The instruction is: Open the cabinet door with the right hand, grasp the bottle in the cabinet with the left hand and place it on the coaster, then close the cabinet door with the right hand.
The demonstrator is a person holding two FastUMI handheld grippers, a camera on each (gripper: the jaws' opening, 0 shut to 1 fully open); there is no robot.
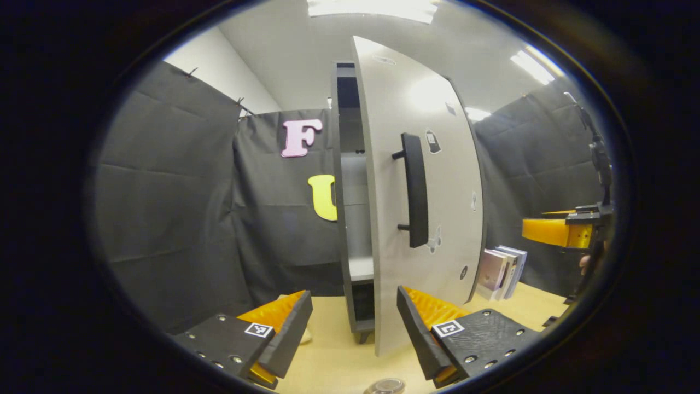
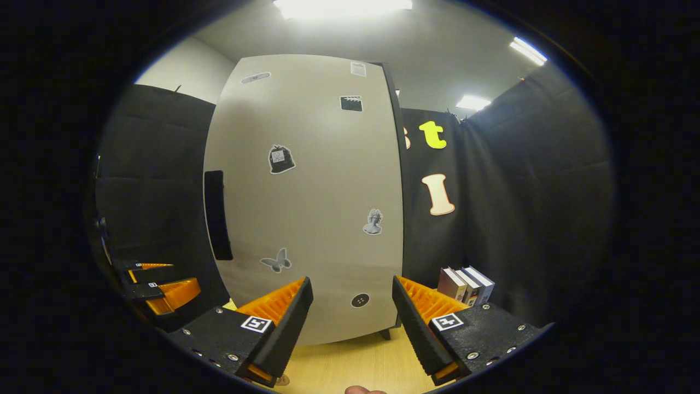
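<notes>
Left gripper view: left gripper [image 1: 354,320] spread wide, empty, facing the cabinet door [image 1: 421,191] ajar; coaster [image 1: 385,386], possibly, at the bottom edge. Right gripper view: right gripper [image 2: 353,314] wide, empty, before the door's stickered face; books [image 2: 465,284] beside

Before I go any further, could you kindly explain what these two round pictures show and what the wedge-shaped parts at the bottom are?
Each picture comes from a camera riding on a hand-held two-finger tool; no robot arm is involved. The wedges at the bottom are that tool's own fingers. In the left gripper view, the left gripper is open and holds nothing. It faces the edge of the half-open cabinet door with its black handle; a shelf shows inside. The right gripper is also open and empty, facing the stickered door front. On the wooden table stand a few books, and a round coaster-like disc lies at the near edge. I cannot see the bottle.
</notes>
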